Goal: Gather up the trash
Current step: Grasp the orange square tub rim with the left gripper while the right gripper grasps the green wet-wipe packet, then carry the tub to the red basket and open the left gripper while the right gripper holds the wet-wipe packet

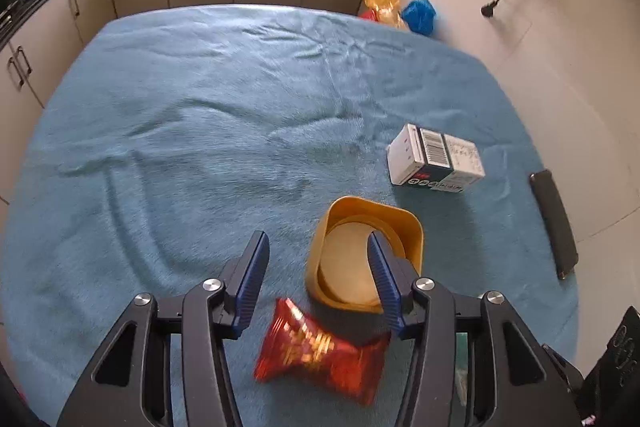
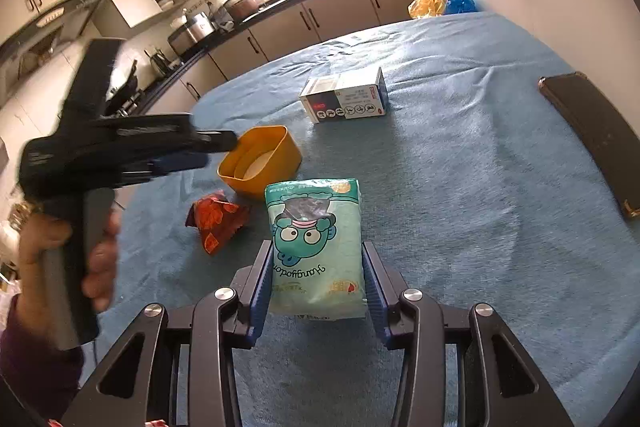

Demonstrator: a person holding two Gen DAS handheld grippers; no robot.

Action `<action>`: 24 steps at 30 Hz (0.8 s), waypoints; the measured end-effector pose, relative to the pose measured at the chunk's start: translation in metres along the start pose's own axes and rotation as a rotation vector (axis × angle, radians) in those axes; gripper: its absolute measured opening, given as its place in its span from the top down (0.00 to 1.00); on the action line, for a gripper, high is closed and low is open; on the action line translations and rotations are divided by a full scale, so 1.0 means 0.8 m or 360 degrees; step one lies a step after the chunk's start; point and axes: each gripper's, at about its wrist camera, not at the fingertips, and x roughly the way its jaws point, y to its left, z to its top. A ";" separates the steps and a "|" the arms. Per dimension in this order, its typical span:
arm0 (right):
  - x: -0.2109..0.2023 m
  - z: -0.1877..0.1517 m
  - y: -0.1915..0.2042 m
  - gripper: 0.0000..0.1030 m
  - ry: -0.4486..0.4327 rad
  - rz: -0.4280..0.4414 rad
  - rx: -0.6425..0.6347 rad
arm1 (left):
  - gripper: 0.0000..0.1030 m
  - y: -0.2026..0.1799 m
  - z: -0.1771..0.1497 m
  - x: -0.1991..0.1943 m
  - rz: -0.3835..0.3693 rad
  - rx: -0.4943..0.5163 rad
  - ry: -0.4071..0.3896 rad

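Left wrist view: the left gripper [image 1: 316,279] hovers above the blue towel-covered counter [image 1: 200,127], tilted downward, its blue-padded fingers [image 1: 252,283] spread wide with nothing between them. Below the gap, nearer the base of the fingers, lies a crinkled red foil snack wrapper [image 1: 320,355]. Behind the right fingertip sits a yellow rounded-square plastic tub [image 1: 362,251], open side up; the wrapper lies just beside it. Beyond that finger and further right rests a white cardboard box with a barcode [image 1: 434,159], and at the far right edge a dark flat phone [image 1: 554,223].

Right wrist view: the right gripper [image 2: 318,271] points forward over the counter, its fingers [image 2: 260,279] clamping a pale green plastic packet printed with a cartoon face [image 2: 316,251], one pad on each long side, the packet extending past the fingertips. To the left of these fingers a hand [image 2: 68,259] wraps the pistol handle of the left gripper [image 2: 208,151], held roughly level with its tips reaching over the tub [image 2: 260,161]. The wrapper [image 2: 216,219] lies left of the packet, and the box [image 2: 344,101] lies well ahead.
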 end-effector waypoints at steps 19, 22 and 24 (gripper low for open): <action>0.001 0.002 -0.014 0.55 0.0008 0.0025 0.0038 | 0.92 0.015 -0.020 -0.047 0.0042 -0.0056 -0.0115; -0.001 0.002 -0.016 0.55 -0.0007 0.0018 0.0043 | 0.92 0.032 -0.036 -0.079 0.0063 -0.0096 -0.0169; -0.002 0.001 -0.017 0.55 -0.0015 0.0009 0.0047 | 0.92 0.044 -0.049 -0.096 0.0104 -0.0117 -0.0186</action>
